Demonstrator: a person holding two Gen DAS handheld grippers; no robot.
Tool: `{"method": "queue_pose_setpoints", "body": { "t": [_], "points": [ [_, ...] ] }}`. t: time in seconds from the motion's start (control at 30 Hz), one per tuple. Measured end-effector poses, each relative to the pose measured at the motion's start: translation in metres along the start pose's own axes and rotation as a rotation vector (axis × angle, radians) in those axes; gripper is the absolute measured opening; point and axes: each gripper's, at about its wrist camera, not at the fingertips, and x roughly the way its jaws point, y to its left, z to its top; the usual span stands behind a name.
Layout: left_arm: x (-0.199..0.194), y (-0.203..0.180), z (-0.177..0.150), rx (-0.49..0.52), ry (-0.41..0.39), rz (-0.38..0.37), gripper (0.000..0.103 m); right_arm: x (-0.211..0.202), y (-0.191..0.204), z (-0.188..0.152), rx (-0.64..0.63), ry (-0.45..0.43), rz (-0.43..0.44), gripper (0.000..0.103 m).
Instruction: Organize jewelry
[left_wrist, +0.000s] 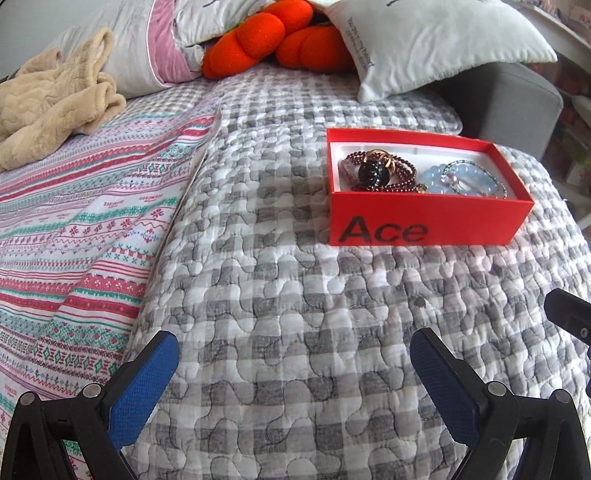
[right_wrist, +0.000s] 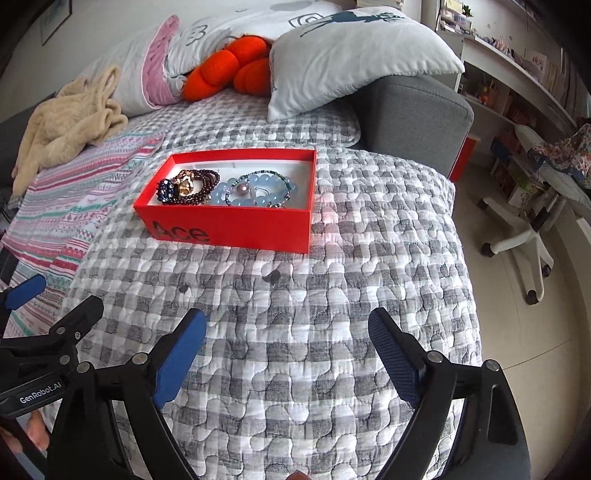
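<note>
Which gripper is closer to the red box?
Roughly level, perhaps the right. Right gripper faces the red box almost head-on across the quilt; left gripper sits back with the box off to its right.

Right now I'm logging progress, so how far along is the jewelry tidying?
Looks nearly done: the dark red bead bracelet, big ring and pale blue bead bracelets lie in the red box. Left gripper and right gripper hover open, holding nothing. No loose jewelry shows on the quilt.

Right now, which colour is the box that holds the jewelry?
The jewelry box is bright red outside with a white lining and black "Ace" lettering, clearest in the left wrist view.
</note>
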Motion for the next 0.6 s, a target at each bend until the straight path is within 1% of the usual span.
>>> {"method": "queue_pose_setpoints", "body": {
  "t": [0.13,0.6],
  "points": [
    [0.0005,-0.0034,0.0011,0.01,-0.006,0.007,0.102,0.0005,0.0034,0.0014,-0.009,-0.006,-0.018,0.091],
    [-0.0029,-0.0049,0.0016,0.023,-0.023,0.015,0.102,0.0011,0.0068,0.0023,-0.013,-0.009,-0.033,0.091]
  ]
}}
